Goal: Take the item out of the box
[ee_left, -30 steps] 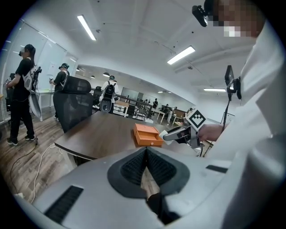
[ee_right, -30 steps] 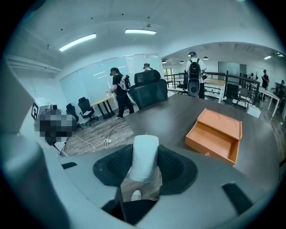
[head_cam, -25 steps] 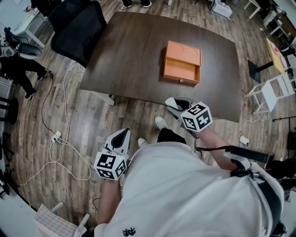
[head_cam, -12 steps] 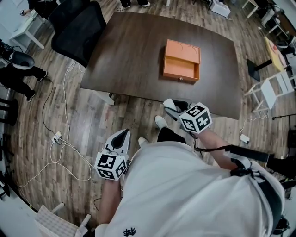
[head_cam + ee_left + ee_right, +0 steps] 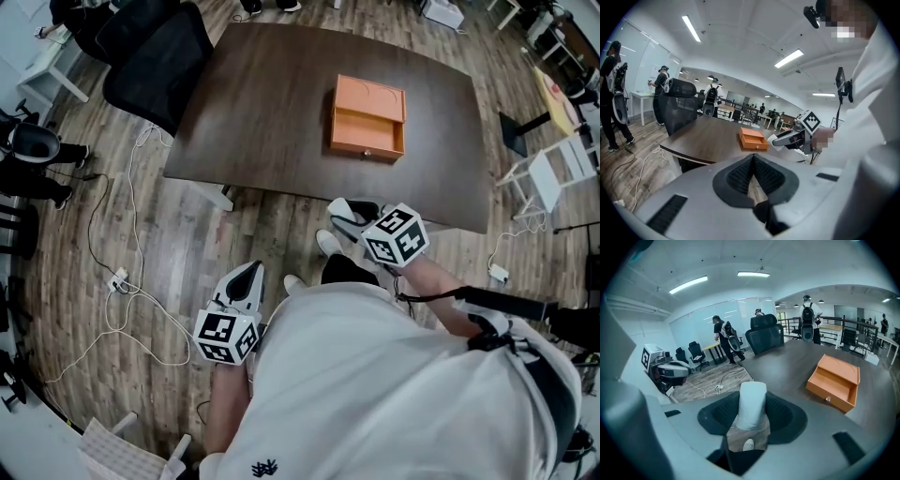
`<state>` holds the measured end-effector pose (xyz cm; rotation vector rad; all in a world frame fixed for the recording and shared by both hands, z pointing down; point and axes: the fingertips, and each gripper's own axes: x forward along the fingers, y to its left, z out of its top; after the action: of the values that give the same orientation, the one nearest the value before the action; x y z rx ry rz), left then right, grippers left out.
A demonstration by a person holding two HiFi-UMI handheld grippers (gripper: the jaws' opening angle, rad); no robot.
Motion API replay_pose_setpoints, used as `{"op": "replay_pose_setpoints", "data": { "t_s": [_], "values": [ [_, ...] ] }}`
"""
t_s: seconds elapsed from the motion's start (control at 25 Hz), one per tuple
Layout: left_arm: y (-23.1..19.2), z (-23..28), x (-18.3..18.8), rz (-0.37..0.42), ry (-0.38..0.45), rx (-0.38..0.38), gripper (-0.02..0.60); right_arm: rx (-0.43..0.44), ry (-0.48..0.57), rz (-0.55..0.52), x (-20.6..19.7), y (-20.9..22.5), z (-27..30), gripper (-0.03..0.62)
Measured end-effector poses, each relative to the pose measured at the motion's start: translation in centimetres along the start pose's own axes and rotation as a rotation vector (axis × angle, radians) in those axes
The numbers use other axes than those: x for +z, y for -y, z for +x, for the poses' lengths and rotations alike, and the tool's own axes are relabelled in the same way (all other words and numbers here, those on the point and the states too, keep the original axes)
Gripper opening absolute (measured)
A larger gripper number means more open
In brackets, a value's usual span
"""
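Roll [image 5: 753,399] clear of the box [image 5: 836,380], in the right gripper [image 5: 751,414].
Looks light and squashy; the jaws clamp its sides. Left gripper [image 5: 753,169] is pinched together, empty.

Table: dark wooden top [image 5: 272,103], set on a wood-plank floor [image 5: 66,234].
Office chair: black [image 5: 155,56], drawn up at the table's far left corner.
Cables: white [image 5: 131,211], looped over the floor left of the table, beside a power strip [image 5: 116,278].
White chair: [image 5: 553,180], placed off the table's right edge.
Bystanders: [image 5: 807,315], seen standing beyond the table.
Ceiling lights: long strips [image 5: 688,284], lit.
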<state>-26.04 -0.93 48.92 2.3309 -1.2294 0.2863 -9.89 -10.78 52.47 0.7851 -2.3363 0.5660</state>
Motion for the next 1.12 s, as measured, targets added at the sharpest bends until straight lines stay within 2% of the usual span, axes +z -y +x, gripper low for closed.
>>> {"op": "replay_pose_setpoints", "data": {
  "t_s": [0.64, 1.12],
  "values": [
    [-0.7, 0.3, -0.8, -0.014, -0.006, -0.002, 0.011, 0.014, -0.012, -0.015, -0.1, -0.6, 1.1, 0.170],
    [1.6, 1.1, -1.1, -0.002, -0.020, -0.006, 0.011, 0.020, -0.013, -0.006, -1.6, 0.2, -0.5, 0.170]
  ]
}}
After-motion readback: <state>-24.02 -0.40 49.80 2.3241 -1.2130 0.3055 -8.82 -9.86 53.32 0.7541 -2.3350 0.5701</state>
